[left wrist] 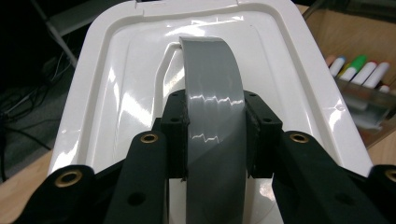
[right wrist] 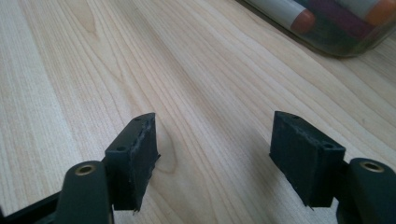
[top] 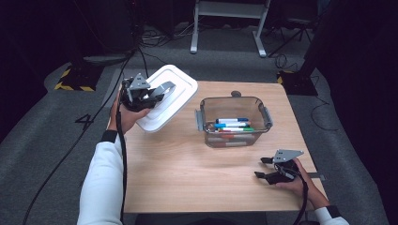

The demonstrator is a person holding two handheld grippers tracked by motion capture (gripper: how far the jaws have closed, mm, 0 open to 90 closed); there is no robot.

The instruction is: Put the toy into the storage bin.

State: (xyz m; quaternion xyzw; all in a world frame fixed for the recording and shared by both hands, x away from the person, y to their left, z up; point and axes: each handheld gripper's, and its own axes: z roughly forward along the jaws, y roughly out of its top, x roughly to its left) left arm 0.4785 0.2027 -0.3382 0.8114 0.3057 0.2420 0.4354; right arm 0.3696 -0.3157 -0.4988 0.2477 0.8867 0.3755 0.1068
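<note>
The left tool view showed the left tool (left wrist: 215,135) clamped on the grey handle (left wrist: 212,93) of the white lid (left wrist: 116,93). From above, that hand held the lid tilted over the worktop's (top: 187,173) left edge, beside the marker box (top: 234,123). The right tool (right wrist: 215,158) rested low, jaws apart and empty.

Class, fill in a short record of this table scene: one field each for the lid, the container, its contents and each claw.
Lid: white lid, lifted and tilted, beside the container
Container: clear container on the wooden table, uncovered
Contents: markers lying inside
Left claw: left claw, shut on the lid's grey handle
Right claw: right claw, open, nothing between the jaws, low over the table
</note>
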